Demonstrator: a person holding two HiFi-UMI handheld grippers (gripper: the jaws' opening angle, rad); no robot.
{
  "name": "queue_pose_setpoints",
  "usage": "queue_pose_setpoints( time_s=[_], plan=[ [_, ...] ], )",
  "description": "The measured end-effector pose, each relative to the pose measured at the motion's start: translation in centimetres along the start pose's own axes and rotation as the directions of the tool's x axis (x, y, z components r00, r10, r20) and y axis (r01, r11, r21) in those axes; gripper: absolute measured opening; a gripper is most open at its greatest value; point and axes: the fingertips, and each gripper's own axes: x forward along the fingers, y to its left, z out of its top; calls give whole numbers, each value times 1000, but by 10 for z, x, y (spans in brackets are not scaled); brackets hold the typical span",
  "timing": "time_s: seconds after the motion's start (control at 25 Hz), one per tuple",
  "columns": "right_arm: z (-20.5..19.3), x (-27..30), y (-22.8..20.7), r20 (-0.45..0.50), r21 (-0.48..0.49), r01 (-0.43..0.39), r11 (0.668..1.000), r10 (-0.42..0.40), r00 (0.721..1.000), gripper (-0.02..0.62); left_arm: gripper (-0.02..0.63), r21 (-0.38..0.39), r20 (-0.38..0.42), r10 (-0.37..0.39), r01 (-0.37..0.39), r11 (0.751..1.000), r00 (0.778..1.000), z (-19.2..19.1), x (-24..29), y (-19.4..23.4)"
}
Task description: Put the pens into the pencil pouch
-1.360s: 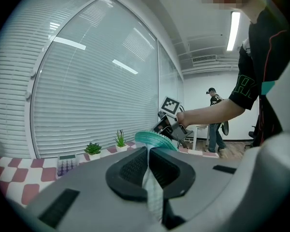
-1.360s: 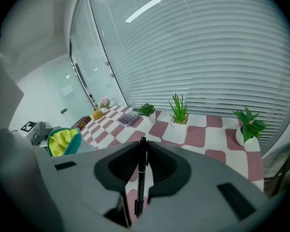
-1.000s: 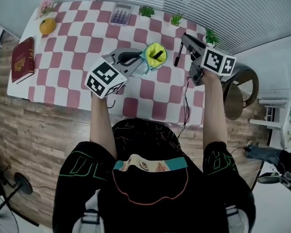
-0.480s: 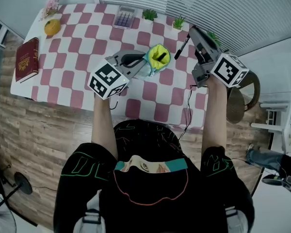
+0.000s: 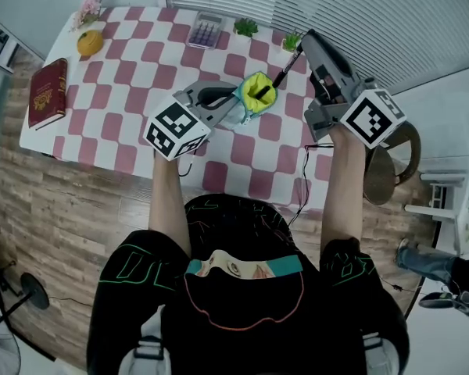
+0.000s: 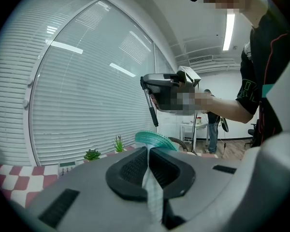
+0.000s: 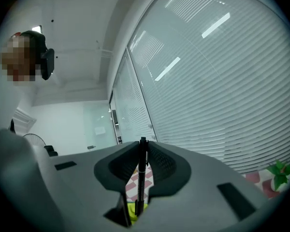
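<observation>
The pencil pouch, teal outside and yellow inside, is held up above the checked table with its mouth open. My left gripper is shut on its teal edge; the rim shows past the jaws. My right gripper is shut on a black pen, which slants down with its lower tip at the pouch's mouth. In the right gripper view the pen stands upright between the jaws, with the yellow lining below it. From the left gripper view the right gripper and pen hang above the pouch.
On the table lie a red book, a calculator, an orange object, pink flowers and small potted plants. A chair stands to the right, and window blinds run behind the table.
My right gripper has risen and swung left with the pen, bringing the pen's lower tip over the pouch's mouth. The left gripper and pouch have stayed in place.
</observation>
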Motion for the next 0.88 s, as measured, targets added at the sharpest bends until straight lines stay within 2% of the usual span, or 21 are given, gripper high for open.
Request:
queue_pose_setpoints(
  time_s=[0.12, 0.36, 0.76, 0.88],
  plan=[
    [-6, 7, 3, -22, -4, 20, 1000, -20, 1000, 64, 8, 6, 2, -2, 2, 1000, 1000, 4, 1, -1],
    [-26, 21, 17, -54, -27, -18, 999, 17, 998, 64, 8, 3, 8, 2, -2, 1000, 1000, 6, 3, -2],
    [-52, 25, 17, -35, -77, -32, 997, 29, 999, 64, 8, -16, 42, 10, -10, 1000, 999, 11, -1, 4],
    [-61, 25, 20, -56, -108, -51, 993, 45, 997, 65, 8, -17, 49, 11, -10, 1000, 999, 12, -1, 5]
  ],
)
